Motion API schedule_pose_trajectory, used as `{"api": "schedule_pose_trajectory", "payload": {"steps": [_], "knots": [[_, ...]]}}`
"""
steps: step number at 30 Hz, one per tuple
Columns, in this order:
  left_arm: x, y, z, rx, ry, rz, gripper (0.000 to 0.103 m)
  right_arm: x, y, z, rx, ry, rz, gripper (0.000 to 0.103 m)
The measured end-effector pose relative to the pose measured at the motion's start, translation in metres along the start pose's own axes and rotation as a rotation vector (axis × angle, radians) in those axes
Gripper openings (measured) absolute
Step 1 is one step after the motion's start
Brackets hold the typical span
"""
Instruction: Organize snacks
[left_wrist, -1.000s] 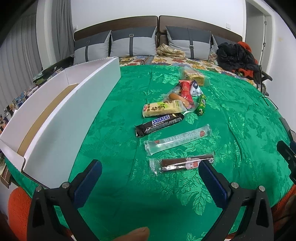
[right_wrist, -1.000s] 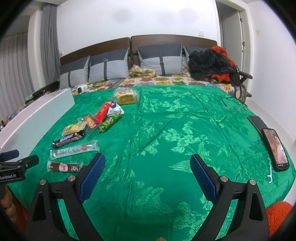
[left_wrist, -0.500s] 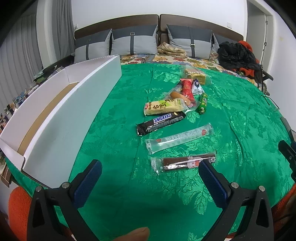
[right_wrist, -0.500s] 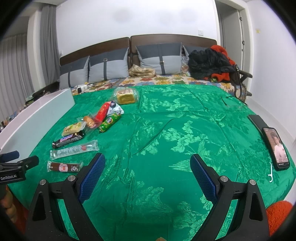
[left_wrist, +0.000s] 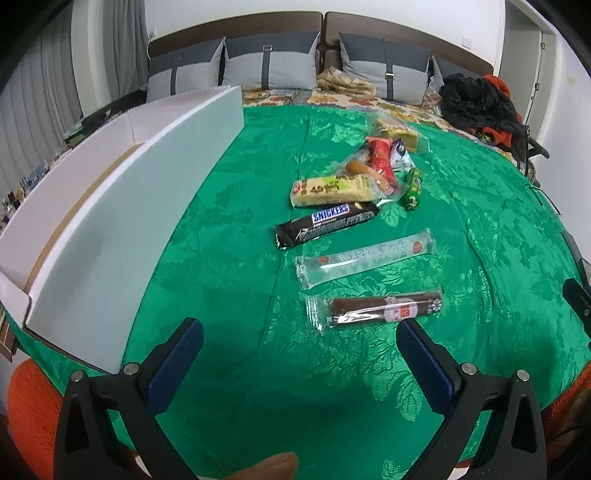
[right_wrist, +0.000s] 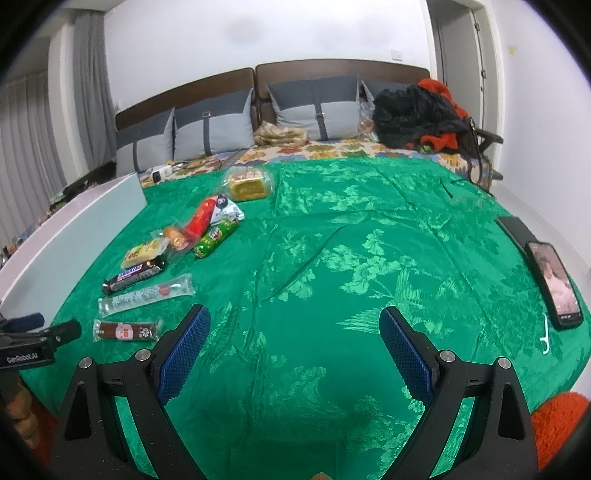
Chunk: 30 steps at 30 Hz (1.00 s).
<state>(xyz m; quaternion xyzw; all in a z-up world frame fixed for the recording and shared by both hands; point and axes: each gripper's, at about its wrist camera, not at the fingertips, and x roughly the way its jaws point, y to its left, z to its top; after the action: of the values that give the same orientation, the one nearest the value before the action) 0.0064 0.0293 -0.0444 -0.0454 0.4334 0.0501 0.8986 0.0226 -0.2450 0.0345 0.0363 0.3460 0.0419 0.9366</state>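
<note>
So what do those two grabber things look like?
Both the left gripper and right gripper are black plastic with two long fingers, blue bumpy pads and silver screws. The left one's side reads GenRobot.AI in white.
</note>
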Motion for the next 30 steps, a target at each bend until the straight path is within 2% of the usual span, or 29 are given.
{"api": "schedule_pose_trajectory", "payload": {"steps": [4,8,11,15,19,22,26,27,28,29,30], "knots": [[0.009,0.006,-0.003,-0.006,0.036,-0.011,0.103,0.007,-0.010,-0.002,0.055,0.039,0.027,0.095],[0.023,0.009,-0.007,0.006,0.096,-0.012,0.103,0.022,-0.009,-0.008,0.086,0.139,0.111,0.095],[0.027,0.012,-0.008,-0.002,0.123,-0.019,0.103,0.032,0.005,-0.015,0.052,0.215,0.171,0.095],[0.007,0.022,0.002,-0.033,0.075,-0.048,0.103,0.043,0.051,-0.015,-0.137,0.271,0.286,0.095],[-0.016,0.038,0.012,-0.078,0.045,-0.084,0.103,0.069,0.112,0.002,-0.432,0.301,0.401,0.095],[-0.035,0.052,0.009,-0.098,0.024,-0.089,0.103,0.092,0.158,0.000,-0.672,0.376,0.468,0.094],[-0.052,0.060,0.001,-0.083,0.007,-0.079,0.103,0.112,0.194,-0.017,-0.878,0.458,0.470,0.091],[-0.056,0.061,-0.002,-0.076,0.005,-0.077,0.103,0.115,0.197,-0.019,-0.885,0.472,0.472,0.090],[-0.057,0.061,-0.004,-0.067,0.004,-0.076,0.103,0.117,0.198,-0.017,-0.867,0.484,0.484,0.086],[-0.058,0.061,-0.006,-0.060,0.006,-0.074,0.103,0.119,0.197,-0.014,-0.850,0.500,0.490,0.074],[-0.057,0.061,-0.007,-0.055,0.011,-0.070,0.103,0.120,0.195,-0.012,-0.826,0.513,0.503,0.050]]}}
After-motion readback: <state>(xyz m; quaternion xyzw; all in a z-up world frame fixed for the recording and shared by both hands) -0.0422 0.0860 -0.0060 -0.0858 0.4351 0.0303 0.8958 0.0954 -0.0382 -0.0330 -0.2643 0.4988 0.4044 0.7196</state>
